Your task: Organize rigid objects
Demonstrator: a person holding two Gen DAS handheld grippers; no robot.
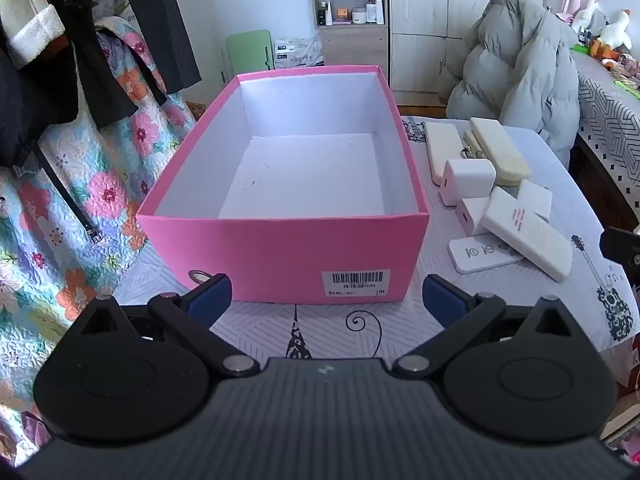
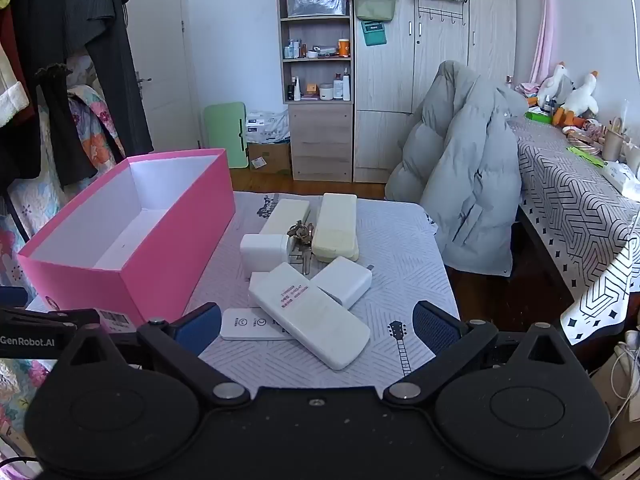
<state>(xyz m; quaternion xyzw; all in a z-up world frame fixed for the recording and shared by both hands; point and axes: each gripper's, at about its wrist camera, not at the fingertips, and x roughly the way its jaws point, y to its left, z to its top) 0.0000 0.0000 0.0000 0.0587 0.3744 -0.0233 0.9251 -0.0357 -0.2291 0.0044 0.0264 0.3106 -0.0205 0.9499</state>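
A: Left side first?
B: Hanging dark clothes (image 1: 100,40) and a floral quilt (image 1: 80,184) crowd the table's left edge. Pink box (image 1: 280,248) sits on the left half of the table (image 1: 340,328), open top, nothing visible inside, barcode label on its near wall.
A: Left gripper?
B: Left gripper (image 1: 326,292) spread wide, nothing between the blue pads, hovering just short of the box's near wall. Box fills its forward path.
A: Middle?
B: Pile of white parts, right of the box, apart from it. Far row: flat white case (image 2: 286,216) and cream case (image 2: 336,226), key bunch (image 2: 300,234) wedged between them. White charger block (image 2: 264,252) touches the keys on the near side. Long white remote (image 2: 310,314) lies diagonally on top, overlapping a thin remote (image 2: 248,324) and a second white adapter (image 2: 346,282).
A: Right gripper?
B: Right gripper (image 2: 316,326) also fully spread, empty, over the table's near edge, with the long remote's near end between the fingers, not touched.
A: Right side obstructions?
B: Grey puffer jacket (image 2: 464,184) draped just off the table's far right corner. Beyond it a bed with patterned cover (image 2: 568,200), plush ducks (image 2: 576,96) at its far end. Shelf unit (image 2: 318,80) and wardrobe (image 2: 440,60) on the back wall, well clear.
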